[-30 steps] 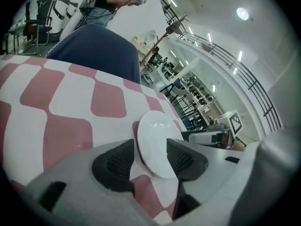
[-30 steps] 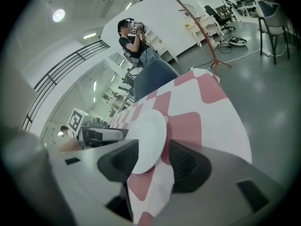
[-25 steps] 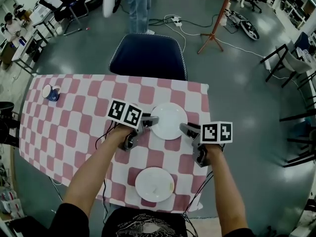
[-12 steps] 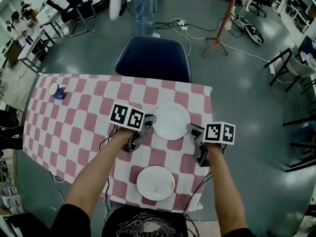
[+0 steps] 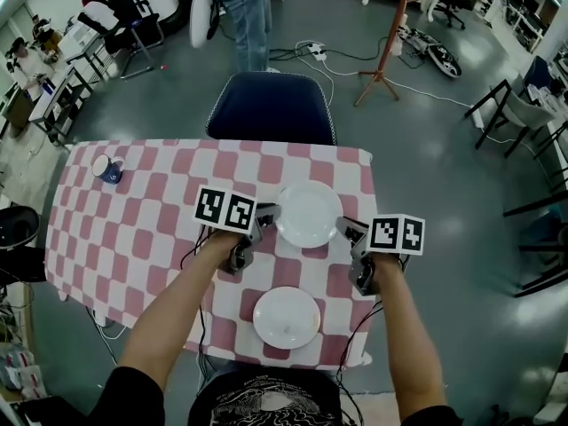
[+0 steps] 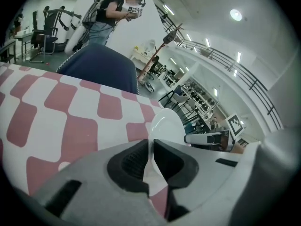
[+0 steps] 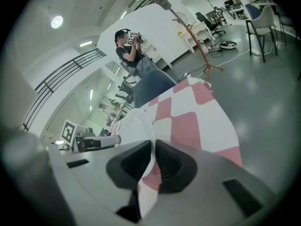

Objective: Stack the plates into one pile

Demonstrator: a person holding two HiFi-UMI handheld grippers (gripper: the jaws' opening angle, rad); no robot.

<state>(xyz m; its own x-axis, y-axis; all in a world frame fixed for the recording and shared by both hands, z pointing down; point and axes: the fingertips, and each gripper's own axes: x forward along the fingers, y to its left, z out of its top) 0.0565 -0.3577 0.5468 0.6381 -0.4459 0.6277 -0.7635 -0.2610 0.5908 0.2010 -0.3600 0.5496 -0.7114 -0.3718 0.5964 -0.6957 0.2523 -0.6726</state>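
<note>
A white plate (image 5: 308,213) is held between my two grippers over the red-and-white checked table (image 5: 142,229). My left gripper (image 5: 269,213) is shut on its left rim and my right gripper (image 5: 344,227) on its right rim. Both pairs of jaws have just been closing, each with the rim between the pads. In the left gripper view the plate (image 6: 165,126) runs edge-on out of the gripper (image 6: 151,166). The right gripper view shows the same plate (image 7: 138,124) pinched in that gripper (image 7: 153,166). A second white plate (image 5: 287,317) lies flat near the table's front edge, below my hands.
A blue-and-white cup (image 5: 106,168) stands at the table's far left. A dark blue chair (image 5: 271,105) is pushed against the far side. A person (image 5: 244,16) stands behind it. The table's right edge drops off just past my right gripper.
Both grippers have closed onto the far plate's opposite rims. The plate has come up a little off the tablecloth. The near plate has not moved.
</note>
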